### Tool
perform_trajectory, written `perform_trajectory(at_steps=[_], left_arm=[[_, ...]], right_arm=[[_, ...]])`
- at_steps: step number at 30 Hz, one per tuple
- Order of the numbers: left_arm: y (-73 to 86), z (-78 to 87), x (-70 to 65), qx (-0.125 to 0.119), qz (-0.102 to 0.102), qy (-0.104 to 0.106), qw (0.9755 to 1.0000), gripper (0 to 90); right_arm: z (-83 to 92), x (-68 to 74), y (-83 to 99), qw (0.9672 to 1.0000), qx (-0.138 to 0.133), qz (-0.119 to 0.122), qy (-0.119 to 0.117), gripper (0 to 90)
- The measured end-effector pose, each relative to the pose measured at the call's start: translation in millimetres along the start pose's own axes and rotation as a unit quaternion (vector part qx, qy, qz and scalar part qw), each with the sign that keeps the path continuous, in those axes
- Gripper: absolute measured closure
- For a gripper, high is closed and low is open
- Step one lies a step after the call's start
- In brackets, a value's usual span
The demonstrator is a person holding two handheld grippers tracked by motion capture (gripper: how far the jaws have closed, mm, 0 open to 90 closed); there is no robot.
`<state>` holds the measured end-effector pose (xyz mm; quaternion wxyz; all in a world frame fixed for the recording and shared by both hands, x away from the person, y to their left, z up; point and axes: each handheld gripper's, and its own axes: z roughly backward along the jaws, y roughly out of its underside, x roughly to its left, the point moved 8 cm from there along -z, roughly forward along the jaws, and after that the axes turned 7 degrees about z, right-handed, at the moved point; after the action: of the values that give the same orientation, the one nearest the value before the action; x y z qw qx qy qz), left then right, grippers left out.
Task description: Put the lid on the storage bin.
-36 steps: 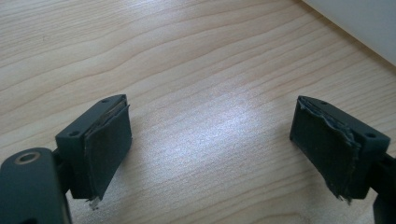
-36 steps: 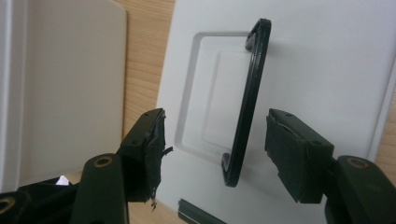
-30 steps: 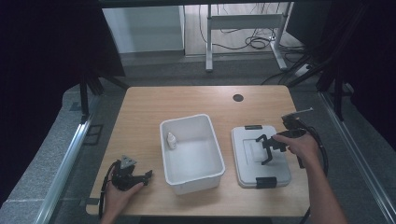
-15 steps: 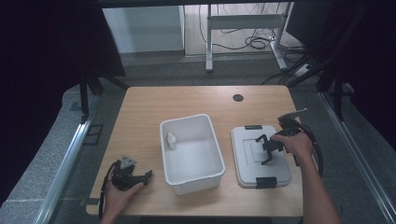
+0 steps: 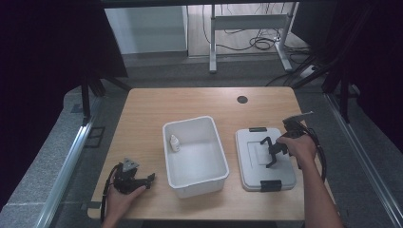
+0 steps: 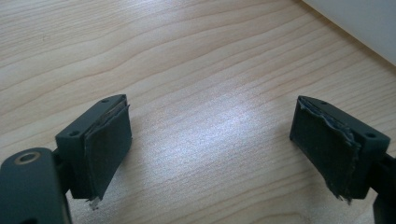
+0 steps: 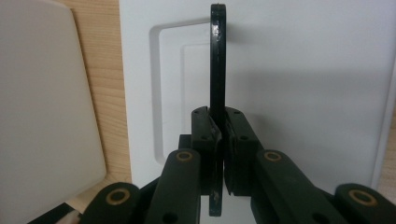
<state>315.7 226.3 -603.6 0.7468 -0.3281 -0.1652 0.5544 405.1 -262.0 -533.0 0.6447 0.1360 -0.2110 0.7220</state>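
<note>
A light wooden table (image 5: pixel 142 118) is carrying everything here, its grain running lengthwise and a small dark round hole (image 5: pixel 242 99) sitting near its far edge. A white open bin (image 5: pixel 215 142) is standing on it near the middle. Just to the right of the bin, apart from it, a grey lid (image 5: pixel 247 156) with black end clips is lying flat on the wood. At the near left corner the left gripper (image 5: pixel 129 178) is resting on the tabletop under a hand, its jaws standing wide apart over bare wood in the left gripper view.
</note>
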Motion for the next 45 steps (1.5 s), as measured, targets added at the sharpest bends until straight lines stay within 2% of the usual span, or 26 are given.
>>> perform_trajectory(at_steps=[11, 21, 29, 37, 42, 45], left_arm=[[0.0, 0.0, 0.0, 0.000, 0.000, 0.000, 1.0000, 12.6], [0.1, 0.1, 0.1, 0.001, -0.001, 0.001, 1.0000, 12.6], [0.3, 0.3, 0.2, 0.001, -0.002, 0.001, 1.0000, 12.6], [0.3, 0.3, 0.2, 0.001, -0.002, 0.001, 1.0000, 12.6], [0.3, 0.3, 0.2, 0.001, -0.002, 0.001, 1.0000, 12.6], [0.3, 0.4, 0.2, 0.001, -0.002, 0.001, 1.0000, 12.6]], right_arm=[[2.8, 4.0, 0.0, 0.9999, -0.009, -0.009, -0.007, 84.1], [23.0, 14.2, -0.9, 0.9994, -0.029, 0.003, -0.018, 84.1], [40.3, 27.5, -0.6, 0.9990, -0.032, 0.011, -0.029, 84.1], [61.4, 41.9, -0.3, 0.9976, -0.050, 0.028, -0.038, 84.0], [67.5, 48.2, 0.8, 0.9972, -0.051, 0.033, -0.042, 83.9], [68.9, 58.1, 3.1, 0.9965, -0.047, 0.046, -0.052, 83.7]])
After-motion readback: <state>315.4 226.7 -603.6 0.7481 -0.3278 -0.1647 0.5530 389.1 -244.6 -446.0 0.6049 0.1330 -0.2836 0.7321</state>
